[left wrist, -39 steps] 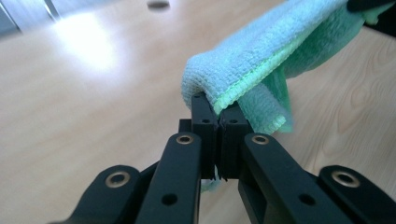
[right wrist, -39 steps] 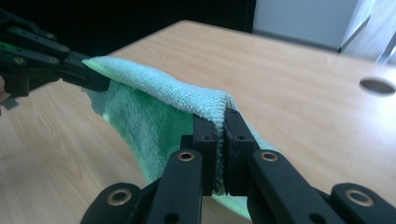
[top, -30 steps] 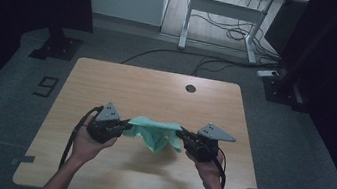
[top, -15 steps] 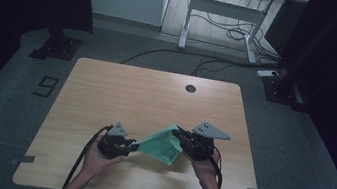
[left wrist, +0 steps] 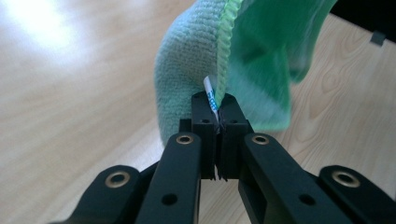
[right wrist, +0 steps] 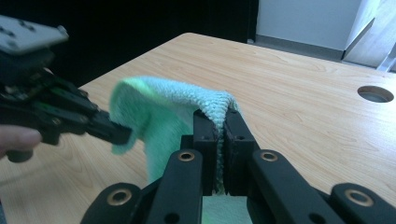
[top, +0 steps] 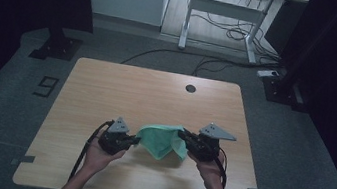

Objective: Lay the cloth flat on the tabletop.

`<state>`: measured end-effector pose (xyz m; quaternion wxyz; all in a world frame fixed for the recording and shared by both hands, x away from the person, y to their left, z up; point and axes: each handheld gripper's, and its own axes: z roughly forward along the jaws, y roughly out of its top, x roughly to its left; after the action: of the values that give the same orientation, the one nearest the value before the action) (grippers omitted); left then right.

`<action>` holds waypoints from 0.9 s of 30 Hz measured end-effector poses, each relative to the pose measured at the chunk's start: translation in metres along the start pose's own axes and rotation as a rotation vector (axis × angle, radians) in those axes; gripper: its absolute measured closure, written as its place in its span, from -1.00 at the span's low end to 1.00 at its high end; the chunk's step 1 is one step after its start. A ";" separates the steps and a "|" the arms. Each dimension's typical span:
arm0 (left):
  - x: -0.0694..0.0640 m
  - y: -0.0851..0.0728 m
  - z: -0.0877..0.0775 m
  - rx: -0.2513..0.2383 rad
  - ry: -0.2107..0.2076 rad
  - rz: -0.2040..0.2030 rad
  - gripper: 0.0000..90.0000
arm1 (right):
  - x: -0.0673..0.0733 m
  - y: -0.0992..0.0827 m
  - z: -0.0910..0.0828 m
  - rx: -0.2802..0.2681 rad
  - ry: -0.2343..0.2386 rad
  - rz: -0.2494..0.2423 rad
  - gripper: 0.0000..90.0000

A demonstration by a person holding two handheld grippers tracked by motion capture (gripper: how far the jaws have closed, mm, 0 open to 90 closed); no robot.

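We hold the green cloth (top: 163, 140) off the table (top: 106, 90) near the middle of its near edge, stretched between the 2 grippers with its middle sagging. The left gripper (top: 135, 140), whose jaws have just been closing, is clamped on the cloth's stitched hem beside a small white label (left wrist: 211, 93). The right gripper (top: 181, 134) is clenched on a fold of the opposite edge.

Dim high view, dark surroundings; glare washes the tabletop (left wrist: 56, 42) beyond the blurred green cloth (left wrist: 261, 51).
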<state>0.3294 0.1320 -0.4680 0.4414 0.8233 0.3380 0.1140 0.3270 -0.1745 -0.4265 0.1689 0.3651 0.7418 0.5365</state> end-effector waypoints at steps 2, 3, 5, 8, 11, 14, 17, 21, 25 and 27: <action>0.000 0.005 -0.006 -0.012 0.006 0.006 0.94 | -0.001 0.000 -0.001 -0.004 0.001 0.002 0.91; 0.000 0.008 -0.008 -0.016 0.009 0.009 0.95 | -0.001 0.001 -0.002 -0.007 -0.003 0.001 0.91; 0.001 0.010 -0.012 -0.020 0.014 0.009 0.95 | -0.001 0.002 -0.002 -0.010 -0.002 0.004 0.90; 0.004 0.011 -0.014 -0.018 0.031 0.011 0.95 | -0.002 0.001 -0.001 -0.005 -0.005 0.001 0.90; 0.012 0.014 -0.017 -0.017 0.061 0.009 0.95 | -0.005 -0.001 0.004 0.014 -0.017 0.001 0.90; 0.023 0.026 -0.016 -0.010 0.090 0.016 0.95 | -0.012 0.000 0.013 0.044 -0.036 0.002 0.90; 0.040 0.047 -0.012 -0.001 0.115 0.006 0.95 | -0.026 0.012 0.029 0.080 -0.064 0.005 0.90; 0.051 0.080 -0.024 -0.068 0.176 0.021 0.95 | -0.041 0.041 0.035 0.044 -0.069 0.013 0.90; 0.033 0.081 -0.033 -0.109 0.222 0.109 0.95 | -0.030 0.053 0.021 -0.053 -0.068 -0.053 0.90; 0.027 0.061 -0.027 -0.067 0.208 0.118 0.94 | -0.026 0.038 0.019 -0.026 -0.052 -0.069 0.88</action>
<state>0.3644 0.1433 -0.4060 0.4239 0.8103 0.3289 0.2359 0.3708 -0.1743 -0.4023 0.2114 0.3510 0.7422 0.5304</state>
